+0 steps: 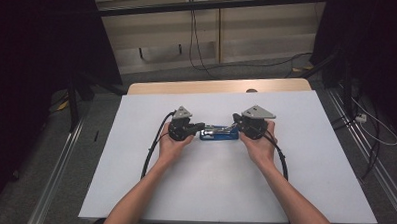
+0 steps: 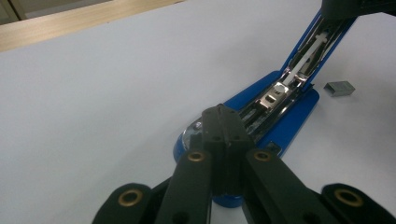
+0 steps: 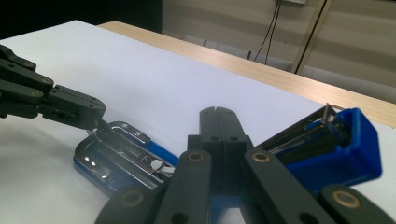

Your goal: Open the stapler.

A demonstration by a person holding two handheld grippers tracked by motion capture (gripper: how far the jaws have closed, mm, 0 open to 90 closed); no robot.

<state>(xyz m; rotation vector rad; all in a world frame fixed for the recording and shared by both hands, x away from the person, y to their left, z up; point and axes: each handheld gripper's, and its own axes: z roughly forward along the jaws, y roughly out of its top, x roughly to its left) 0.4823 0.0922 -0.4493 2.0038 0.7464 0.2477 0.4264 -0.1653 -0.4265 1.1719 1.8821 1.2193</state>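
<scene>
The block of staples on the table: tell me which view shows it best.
The left gripper view: the block of staples lies in plain sight there on the white table, just beside the opened blue stapler. In the high view the stapler is small and the staples cannot be made out.

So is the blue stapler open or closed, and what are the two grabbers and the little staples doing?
Blue stapler: swung open, base flat on the table, top arm tilted up.
Top arm: raised beside the right gripper's jaws; whether they grip it is hidden.
Left gripper: jaws together, tips pressing the stapler's front end.
Right gripper: jaws together.
Staple strip: loose on the white table, beside the stapler.
</scene>
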